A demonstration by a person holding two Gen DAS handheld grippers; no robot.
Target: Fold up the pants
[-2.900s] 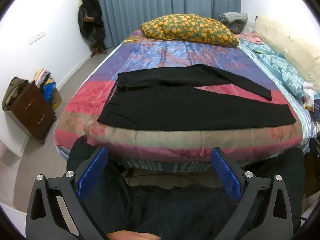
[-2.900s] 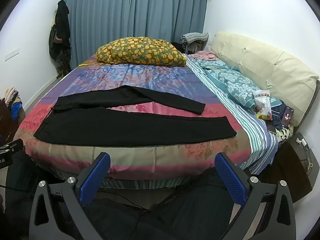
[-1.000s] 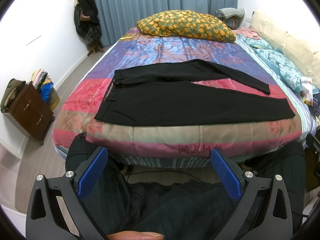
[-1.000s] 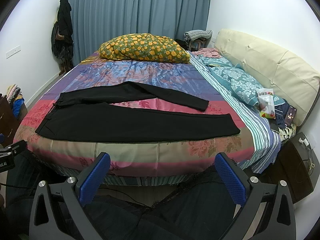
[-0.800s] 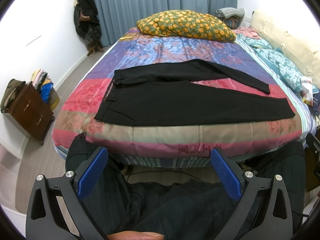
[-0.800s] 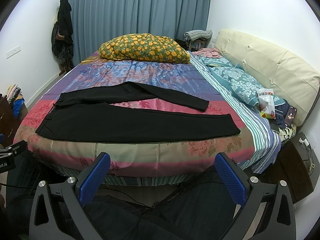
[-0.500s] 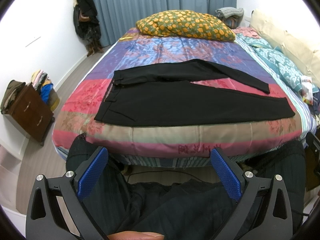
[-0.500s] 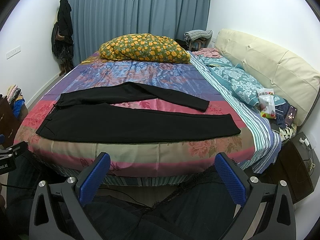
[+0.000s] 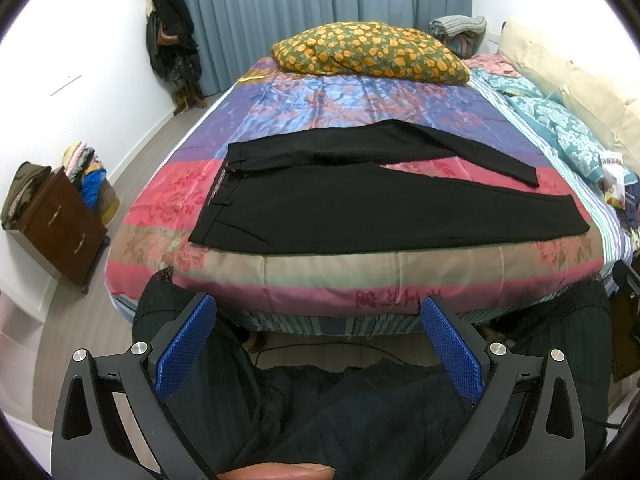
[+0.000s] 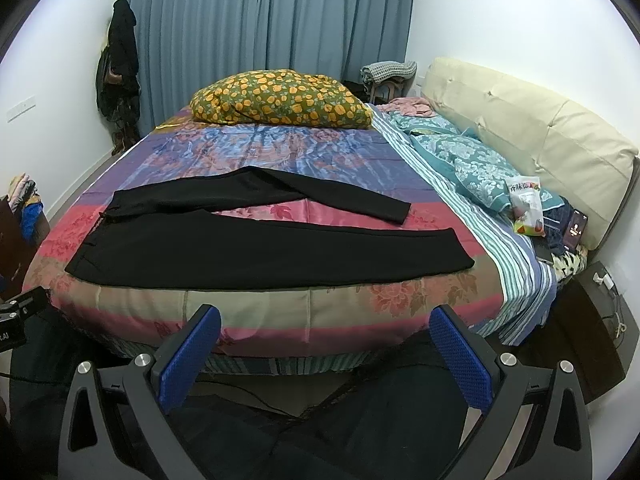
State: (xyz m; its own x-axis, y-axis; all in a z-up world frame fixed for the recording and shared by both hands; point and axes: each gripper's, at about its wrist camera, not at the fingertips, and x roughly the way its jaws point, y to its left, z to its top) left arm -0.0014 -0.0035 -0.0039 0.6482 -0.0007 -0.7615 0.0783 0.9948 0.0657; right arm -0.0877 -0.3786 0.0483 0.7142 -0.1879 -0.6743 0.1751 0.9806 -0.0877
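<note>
Black pants [image 9: 360,204] lie fully unfolded across the near part of the bed [image 9: 360,276], legs splayed apart; left gripper [image 9: 316,344] and right gripper [image 10: 326,350], fingers spread and empty, hover short of it, so every fold remains.

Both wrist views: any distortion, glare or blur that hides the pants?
Left wrist view: strong fisheye bending with dark corners, yet the black pants are sharp; a blurred fingertip intrudes at the bottom. Right wrist view: same bending, even light, sheen on the bedspread, pants unobscured.
</note>
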